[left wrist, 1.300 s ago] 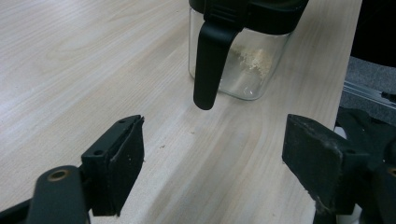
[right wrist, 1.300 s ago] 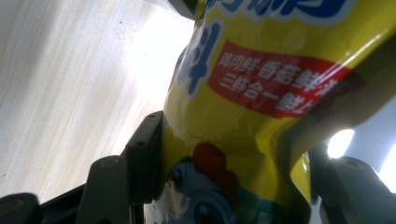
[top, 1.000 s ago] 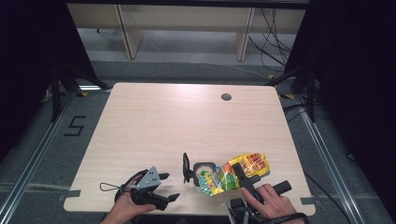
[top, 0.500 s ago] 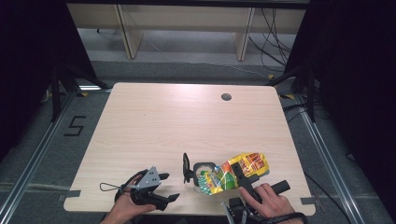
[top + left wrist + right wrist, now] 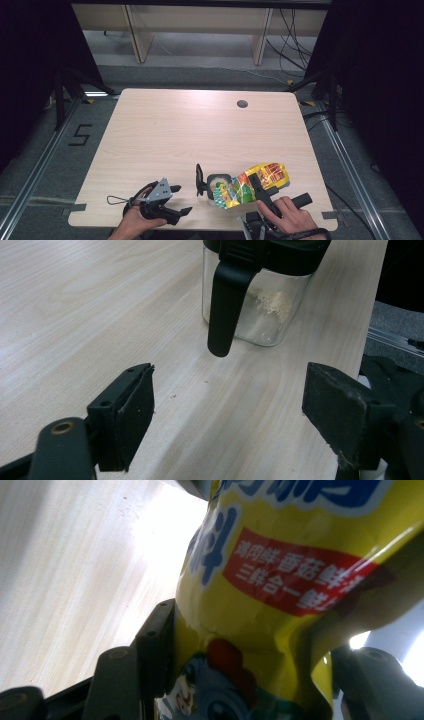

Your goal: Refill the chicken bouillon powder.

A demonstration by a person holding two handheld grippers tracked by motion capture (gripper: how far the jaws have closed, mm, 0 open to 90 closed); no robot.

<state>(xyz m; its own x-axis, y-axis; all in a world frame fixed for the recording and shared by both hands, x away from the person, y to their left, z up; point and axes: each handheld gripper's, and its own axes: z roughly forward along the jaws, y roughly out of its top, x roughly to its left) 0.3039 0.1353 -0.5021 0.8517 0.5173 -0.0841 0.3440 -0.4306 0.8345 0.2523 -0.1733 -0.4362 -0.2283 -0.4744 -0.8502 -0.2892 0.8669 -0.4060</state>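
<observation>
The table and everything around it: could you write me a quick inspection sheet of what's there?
Surface: pale wooden table, a round hole near its far edge, a few crumbs.
Job's things: yellow packet tilted over a glass jar with an open black lid; a little powder inside.
Clutter: nothing seen.
Grippers: right gripper clamps the packet; left gripper open, empty, facing the jar.
Cables: a loop by the left gripper; more on the floor.
Surroundings: dark curtains, wooden shelf legs.
</observation>
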